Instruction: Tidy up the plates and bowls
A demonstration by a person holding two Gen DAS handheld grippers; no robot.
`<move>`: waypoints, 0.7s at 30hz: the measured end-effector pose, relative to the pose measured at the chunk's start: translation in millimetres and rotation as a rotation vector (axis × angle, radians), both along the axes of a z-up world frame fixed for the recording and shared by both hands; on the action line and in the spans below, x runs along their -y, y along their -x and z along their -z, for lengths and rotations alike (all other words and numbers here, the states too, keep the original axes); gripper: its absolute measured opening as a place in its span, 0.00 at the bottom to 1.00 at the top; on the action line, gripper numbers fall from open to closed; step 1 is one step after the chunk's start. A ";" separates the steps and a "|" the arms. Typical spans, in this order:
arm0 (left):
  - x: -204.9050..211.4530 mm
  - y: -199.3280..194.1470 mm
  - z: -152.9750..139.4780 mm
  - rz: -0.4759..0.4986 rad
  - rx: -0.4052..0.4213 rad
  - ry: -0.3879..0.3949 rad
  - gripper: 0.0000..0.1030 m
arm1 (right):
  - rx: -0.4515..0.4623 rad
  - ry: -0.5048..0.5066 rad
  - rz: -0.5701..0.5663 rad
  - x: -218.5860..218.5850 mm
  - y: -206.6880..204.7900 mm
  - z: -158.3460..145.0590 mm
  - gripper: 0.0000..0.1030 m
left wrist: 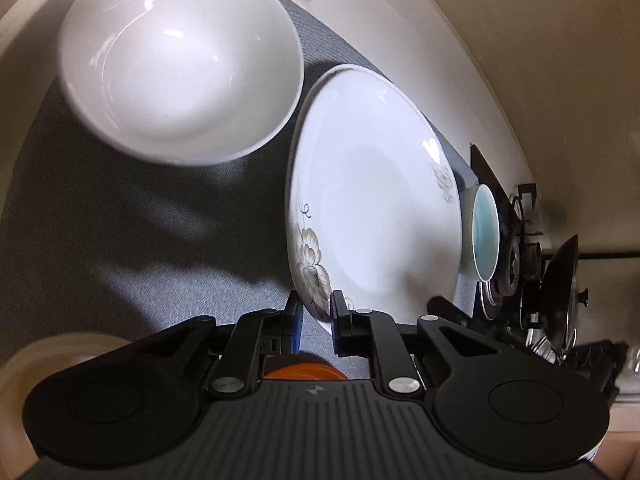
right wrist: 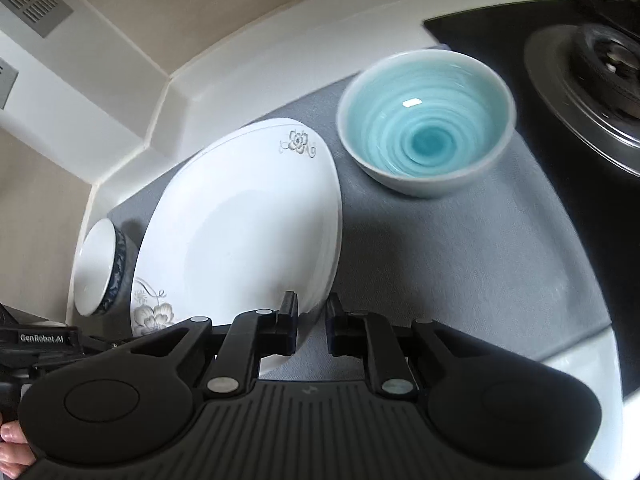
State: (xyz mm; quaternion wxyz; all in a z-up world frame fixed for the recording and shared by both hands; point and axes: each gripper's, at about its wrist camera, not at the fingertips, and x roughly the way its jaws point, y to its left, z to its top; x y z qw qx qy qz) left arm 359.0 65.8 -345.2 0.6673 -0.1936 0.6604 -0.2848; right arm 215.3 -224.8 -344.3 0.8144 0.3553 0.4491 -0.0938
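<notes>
Both grippers' fingers pinch one floral plate — two bowls, white and teal, nearby.

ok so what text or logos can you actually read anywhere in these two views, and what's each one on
"GenRobot.AI" in white letters on the black body of the left gripper, seen at the left edge of the right wrist view.
A small embossed emblem on the ribbed housing of each gripper, in both views: a mark, no letters to read.
The flowered plate, the white bowl and the turquoise bowl carry no writing.
</notes>
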 end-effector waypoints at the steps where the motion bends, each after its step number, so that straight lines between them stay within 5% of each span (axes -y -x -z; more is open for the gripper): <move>1: 1.7 -0.7 0.3 0.006 0.004 -0.006 0.17 | 0.006 0.003 0.001 1.0 -2.4 -0.1 0.15; 11: 21.8 15.0 -28.4 0.107 0.244 -0.149 0.22 | 0.041 -0.028 0.003 7.1 9.9 -0.4 0.15; 21: 18.7 11.9 -21.1 0.087 0.218 -0.122 0.22 | 0.062 -0.039 0.025 17.8 3.3 4.6 0.10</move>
